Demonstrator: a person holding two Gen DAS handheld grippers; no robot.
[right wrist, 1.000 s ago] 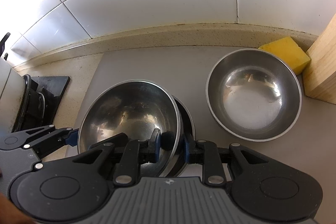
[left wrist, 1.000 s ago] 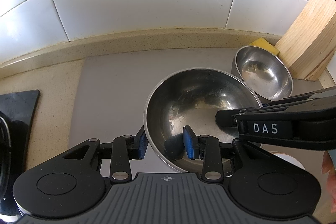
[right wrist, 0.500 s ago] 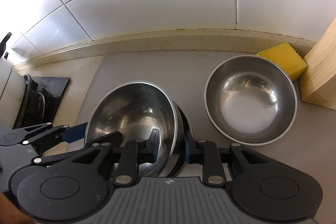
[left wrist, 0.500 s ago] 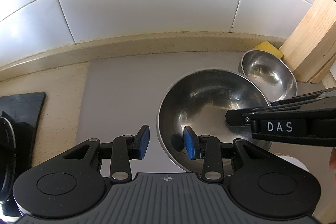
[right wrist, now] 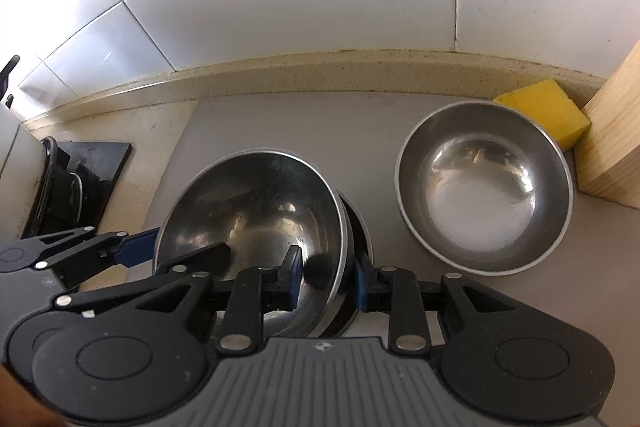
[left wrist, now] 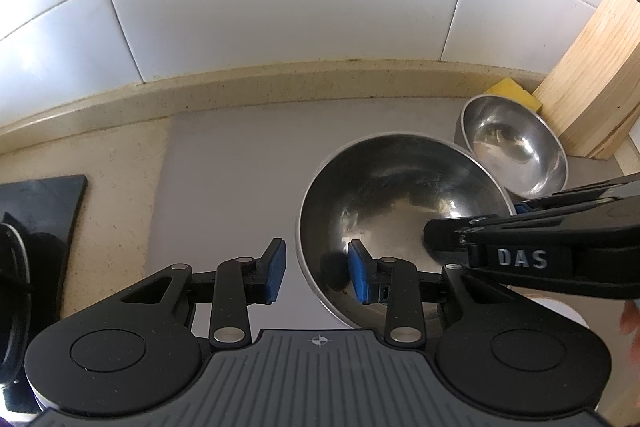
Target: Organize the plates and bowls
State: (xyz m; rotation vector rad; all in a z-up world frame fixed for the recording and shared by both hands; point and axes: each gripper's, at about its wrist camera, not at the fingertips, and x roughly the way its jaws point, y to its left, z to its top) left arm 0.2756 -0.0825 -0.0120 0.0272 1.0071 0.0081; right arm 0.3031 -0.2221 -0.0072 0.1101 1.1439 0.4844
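A large steel bowl sits tilted on a second bowl nested under it, on the grey mat. My right gripper is shut on the right-hand rims, one pad inside the upper bowl and one outside. In the left wrist view it reaches in from the right. My left gripper is open astride the bowl's left rim: its right pad is inside, its left pad stands clear of the outer wall. A smaller steel bowl rests empty to the right.
A yellow sponge and a wooden block stand behind and right of the small bowl, against the tiled wall. A black hob lies at the left. Something white shows under the right gripper.
In the left wrist view the large bowl has shifted right, so a gap now shows between my left pad and its rim. The right gripper's hold looks the same.
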